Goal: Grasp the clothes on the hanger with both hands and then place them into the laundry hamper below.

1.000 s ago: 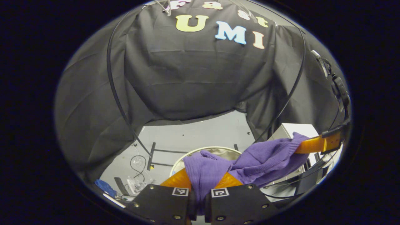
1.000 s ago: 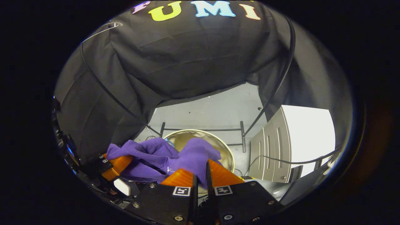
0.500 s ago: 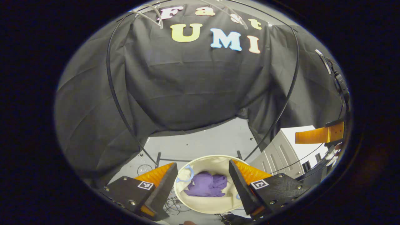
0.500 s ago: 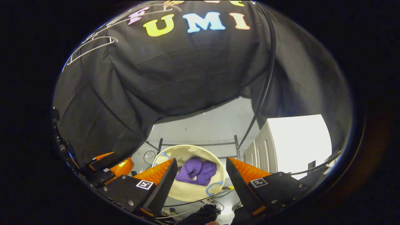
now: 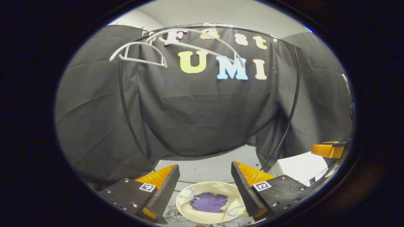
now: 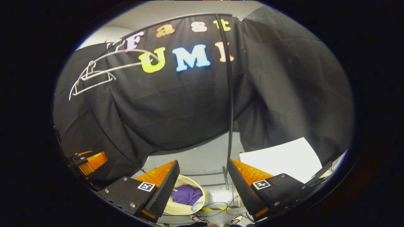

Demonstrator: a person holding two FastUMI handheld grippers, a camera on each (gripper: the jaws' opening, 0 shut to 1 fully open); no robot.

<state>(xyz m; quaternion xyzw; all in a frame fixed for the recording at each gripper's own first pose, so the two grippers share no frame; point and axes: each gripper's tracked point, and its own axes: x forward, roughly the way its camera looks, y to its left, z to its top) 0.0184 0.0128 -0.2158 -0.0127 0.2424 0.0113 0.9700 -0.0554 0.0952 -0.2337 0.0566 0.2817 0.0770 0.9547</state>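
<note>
Both grippers stand spread wide with nothing between their fingers. In the left gripper view the left gripper (image 5: 203,183) frames the laundry hamper (image 5: 184,206) far below it; the purple clothes (image 5: 209,202) lie crumpled on the hamper's pale lining, well apart from either finger. The hamper's near rim is cut off at the bottom of that view, and the blue loops on its lining are too small to make out as anything definite.

At the far right edge of the left gripper view, a finger of the other gripper pokes in, but too little of it is visible there to judge its opening. The right gripper view settles that: the right gripper (image 6: 203,183) is just as wide apart and touches nothing. Its left finger hides part of the hamper (image 6: 198,201), so the clothes (image 6: 187,194) show as a purple heap half tucked behind it.

Up near the top of the booth hang two bare white hangers (image 5: 139,55) — thin, curved by the lens, overlapping, so their hooks are hard to separate. They appear again in the right gripper view (image 6: 94,75). A black rack pole (image 6: 229,104) runs down to the grey floor (image 6: 202,159), beside a white cabinet (image 6: 277,160) whose bright top is washed out.
</note>
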